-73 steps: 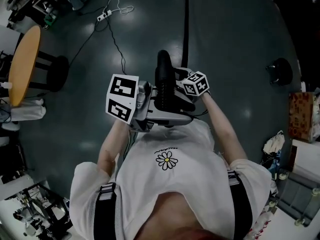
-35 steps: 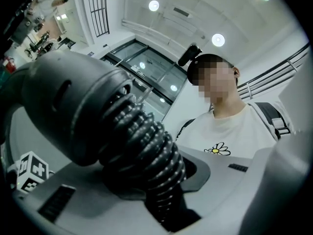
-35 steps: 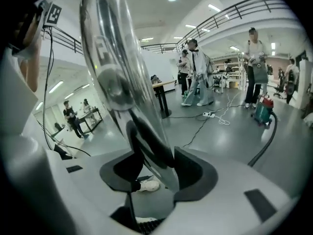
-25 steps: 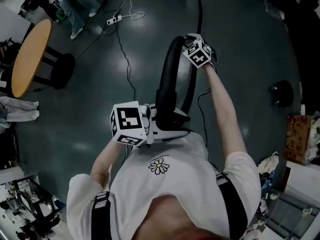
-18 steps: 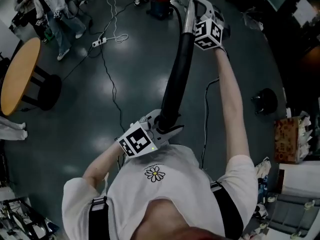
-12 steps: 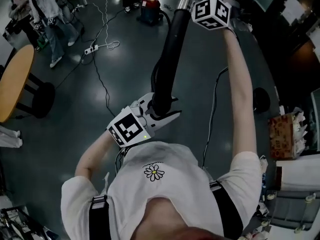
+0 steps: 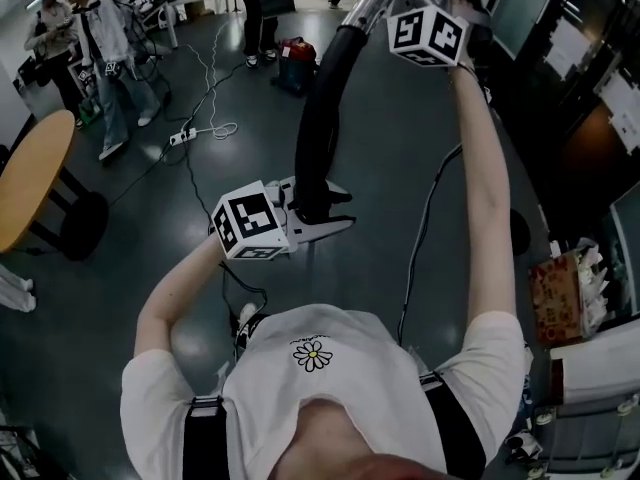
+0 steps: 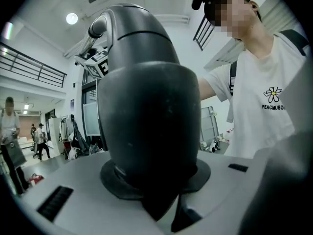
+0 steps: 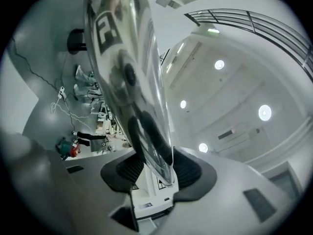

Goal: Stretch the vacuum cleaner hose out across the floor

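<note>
The vacuum cleaner hose is gripped at its thick black end by the left claw, jaws about half closed on it. The right claw, set wider, clamps the shiny metal tube at the hose's far end. A second ago this length hung doubled in a tight loop between the claws, but now the right claw has swung high overhead and the loop has opened into one gentle curve. The hose looks straightened but is still well above the floor, not yet laid across it towards the red vacuum cleaner.
</note>
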Demonstrator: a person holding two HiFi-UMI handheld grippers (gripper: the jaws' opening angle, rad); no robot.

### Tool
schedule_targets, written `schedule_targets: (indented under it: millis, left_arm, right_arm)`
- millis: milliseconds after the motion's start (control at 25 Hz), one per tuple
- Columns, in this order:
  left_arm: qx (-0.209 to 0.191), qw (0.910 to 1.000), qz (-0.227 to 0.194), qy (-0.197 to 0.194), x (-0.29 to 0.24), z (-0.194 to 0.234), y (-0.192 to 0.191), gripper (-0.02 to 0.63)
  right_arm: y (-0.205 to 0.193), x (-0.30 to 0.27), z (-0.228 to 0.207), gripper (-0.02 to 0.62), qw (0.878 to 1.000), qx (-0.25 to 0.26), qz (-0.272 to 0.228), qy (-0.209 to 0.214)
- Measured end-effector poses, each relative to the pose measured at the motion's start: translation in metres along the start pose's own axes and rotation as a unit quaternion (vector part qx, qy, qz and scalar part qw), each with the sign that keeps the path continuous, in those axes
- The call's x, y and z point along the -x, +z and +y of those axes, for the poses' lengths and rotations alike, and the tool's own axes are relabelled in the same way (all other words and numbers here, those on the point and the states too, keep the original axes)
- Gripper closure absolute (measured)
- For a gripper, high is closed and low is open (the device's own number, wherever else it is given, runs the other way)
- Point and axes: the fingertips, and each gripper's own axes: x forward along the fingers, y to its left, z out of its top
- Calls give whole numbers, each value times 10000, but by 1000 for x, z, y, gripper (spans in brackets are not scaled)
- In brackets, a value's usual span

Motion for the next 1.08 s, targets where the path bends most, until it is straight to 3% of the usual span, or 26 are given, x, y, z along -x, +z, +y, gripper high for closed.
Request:
schedule_targets:
  millis: [160,600,1080]
  left_arm:
    - [-71,9999,-110,-26,5,0,9,489]
    - [-155,9997,-125,134,-1,7,5,489]
    - [-278,9996,94,-20,-10,-10,-3,489]
  right_arm:
    - [6,0,-14,399,9985,528,33,-124]
    - [13,13,-42,399,9940,918,-111,-581]
    - [0,46,-51,399,9903,1158,-140,-760]
